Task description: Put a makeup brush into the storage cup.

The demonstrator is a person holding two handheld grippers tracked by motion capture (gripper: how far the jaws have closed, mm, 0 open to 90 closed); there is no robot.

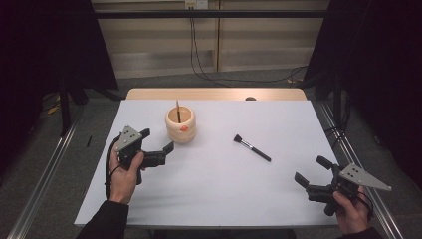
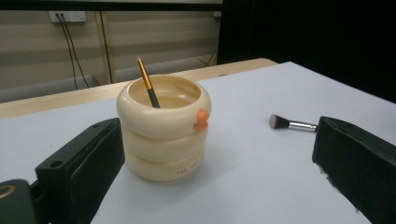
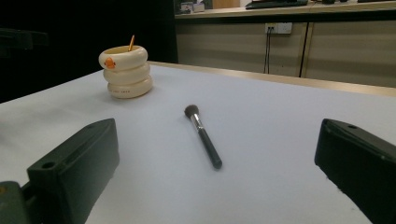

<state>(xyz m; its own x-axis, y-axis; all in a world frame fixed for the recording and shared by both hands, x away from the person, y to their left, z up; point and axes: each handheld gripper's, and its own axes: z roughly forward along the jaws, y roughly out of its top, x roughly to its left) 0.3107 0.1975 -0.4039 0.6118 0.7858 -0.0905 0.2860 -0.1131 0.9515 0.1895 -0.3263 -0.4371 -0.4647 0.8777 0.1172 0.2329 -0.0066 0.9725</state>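
A cream ringed holder (image 1: 180, 125) (image 2: 163, 125) (image 3: 125, 71) with a small orange knob stands left of the table's centre. A thin gold-and-black brush handle (image 1: 177, 111) (image 2: 148, 82) leans inside it. A black makeup brush (image 1: 252, 148) (image 3: 202, 135) (image 2: 292, 124) lies flat on the white tabletop, right of the holder. My left gripper (image 1: 157, 140) (image 2: 212, 168) is open just left of the holder, nothing between its jaws. Near the front right corner, my right gripper (image 1: 313, 170) (image 3: 215, 172) is open and faces the lying brush from a distance.
The white sheet (image 1: 214, 184) covers most of a wooden table (image 1: 214, 94) whose bare strip shows at the far edge. Cables (image 1: 199, 59) hang down the back wall. Metal rails (image 1: 40, 179) run along both sides on the floor.
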